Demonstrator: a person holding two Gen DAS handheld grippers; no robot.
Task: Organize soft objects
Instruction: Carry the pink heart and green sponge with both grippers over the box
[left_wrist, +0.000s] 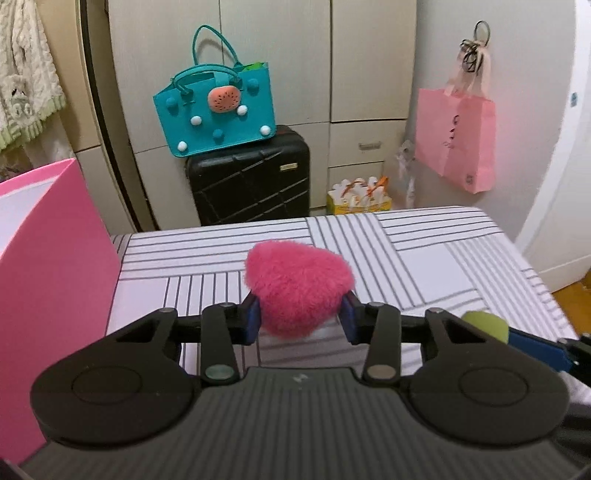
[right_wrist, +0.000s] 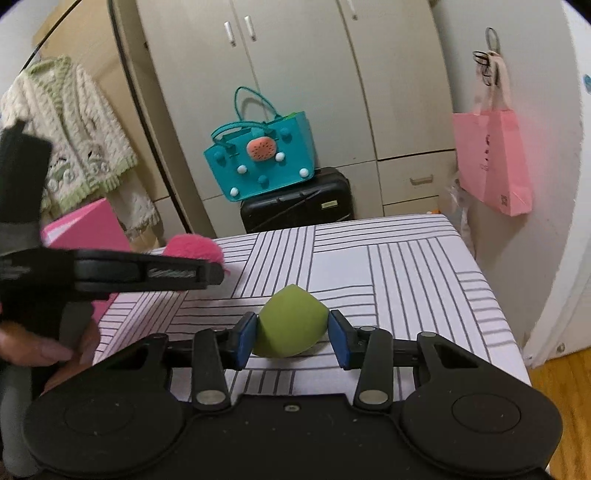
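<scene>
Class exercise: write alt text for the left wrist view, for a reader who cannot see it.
The left tongs grip a fluffy pink heart-shaped puff above a striped bed sheet. A pink box stands at left; behind, a teal bag sits on a black suitcase.

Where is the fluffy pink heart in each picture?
Left wrist view: the fluffy pink heart sits in the middle, squeezed in the left tongs.
Right wrist view: only its top peeks out at the left, behind the left tongs seen side-on.
Shared landmark: the teal bag on the black suitcase.
</scene>
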